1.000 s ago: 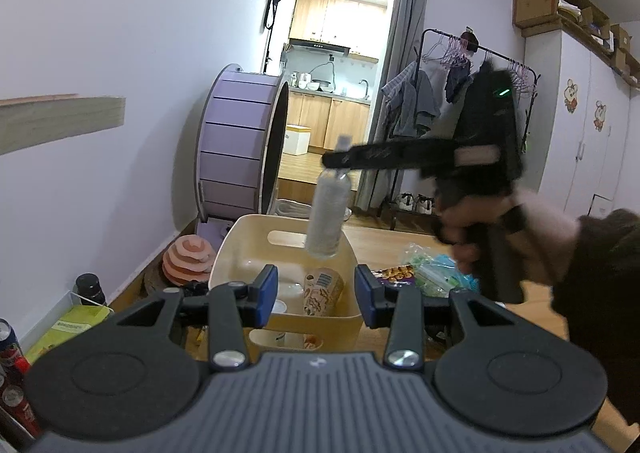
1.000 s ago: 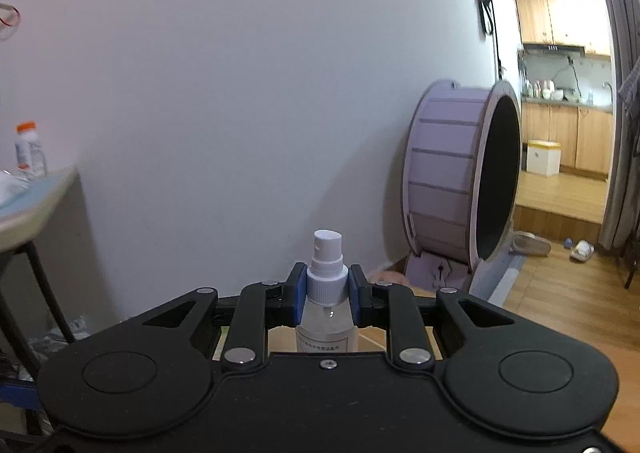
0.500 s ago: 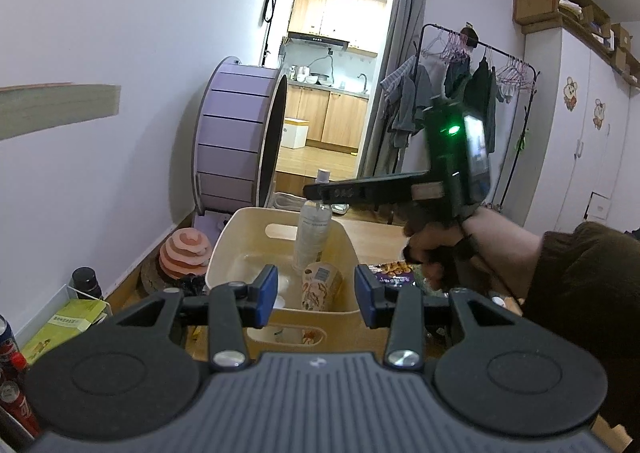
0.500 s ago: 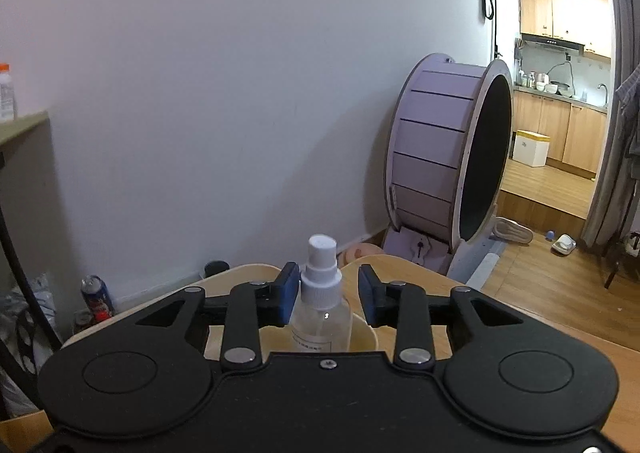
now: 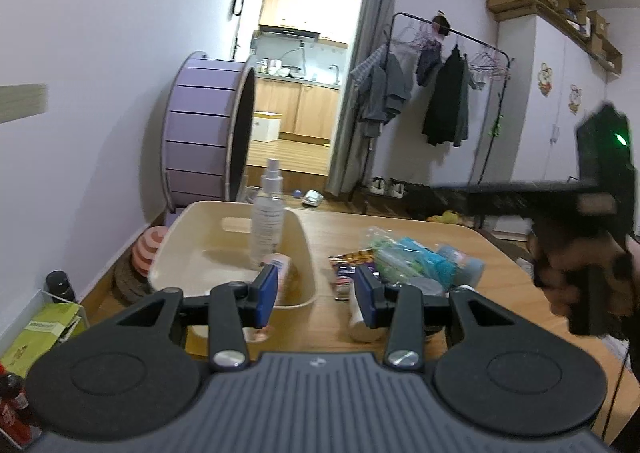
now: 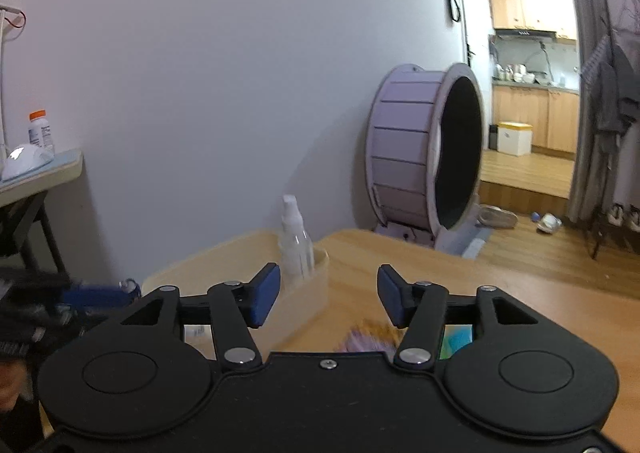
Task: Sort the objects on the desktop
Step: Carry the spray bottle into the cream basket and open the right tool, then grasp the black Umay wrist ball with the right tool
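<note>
A clear spray bottle (image 5: 267, 219) stands upright in the cream bin (image 5: 192, 237) on the wooden table; it also shows in the right wrist view (image 6: 295, 241), inside the bin (image 6: 236, 257). A pink-labelled cup (image 5: 282, 273) lies in the bin beside it. My left gripper (image 5: 316, 293) is open and empty, above the table by the bin's near right corner. My right gripper (image 6: 328, 295) is open and empty, right of the bin; in the left wrist view it (image 5: 592, 209) is blurred at the far right. A pile of snack packets (image 5: 404, 265) lies right of the bin.
A white tube (image 5: 358, 321) lies by my left fingers. A purple cat wheel (image 5: 208, 141) stands behind the table, by the wall. A clothes rack (image 5: 436, 113) stands at the back. A box with a green packet (image 5: 44, 329) sits low left.
My right gripper set the spray bottle upright in the bin, opened, and pulled away to the right. My left gripper stayed open and shifted slightly.
</note>
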Demonstrator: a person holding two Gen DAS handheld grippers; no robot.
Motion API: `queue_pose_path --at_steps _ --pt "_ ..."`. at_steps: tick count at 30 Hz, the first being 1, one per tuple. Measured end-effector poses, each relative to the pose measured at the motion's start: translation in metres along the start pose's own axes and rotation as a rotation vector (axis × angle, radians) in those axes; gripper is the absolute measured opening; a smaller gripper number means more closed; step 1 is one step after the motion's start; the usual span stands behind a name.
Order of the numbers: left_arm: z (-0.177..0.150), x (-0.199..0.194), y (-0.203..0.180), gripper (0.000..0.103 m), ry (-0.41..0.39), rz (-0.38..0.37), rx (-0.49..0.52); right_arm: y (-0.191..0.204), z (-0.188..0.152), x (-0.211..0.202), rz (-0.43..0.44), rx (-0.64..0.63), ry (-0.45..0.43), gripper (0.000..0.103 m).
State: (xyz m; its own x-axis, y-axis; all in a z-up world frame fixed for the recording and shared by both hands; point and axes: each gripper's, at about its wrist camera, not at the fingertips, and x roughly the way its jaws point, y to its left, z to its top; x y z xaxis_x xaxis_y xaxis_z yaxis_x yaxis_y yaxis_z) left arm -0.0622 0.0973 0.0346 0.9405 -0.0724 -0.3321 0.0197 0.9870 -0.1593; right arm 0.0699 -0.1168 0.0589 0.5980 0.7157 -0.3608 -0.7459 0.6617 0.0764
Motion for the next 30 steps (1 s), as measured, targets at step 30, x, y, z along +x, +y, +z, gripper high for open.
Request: queue_pose_path --at_steps 30 --pt "-0.019 0.035 -0.036 0.067 0.113 -0.096 0.039 -0.005 -0.075 0.02 0.009 -0.056 0.119 0.082"
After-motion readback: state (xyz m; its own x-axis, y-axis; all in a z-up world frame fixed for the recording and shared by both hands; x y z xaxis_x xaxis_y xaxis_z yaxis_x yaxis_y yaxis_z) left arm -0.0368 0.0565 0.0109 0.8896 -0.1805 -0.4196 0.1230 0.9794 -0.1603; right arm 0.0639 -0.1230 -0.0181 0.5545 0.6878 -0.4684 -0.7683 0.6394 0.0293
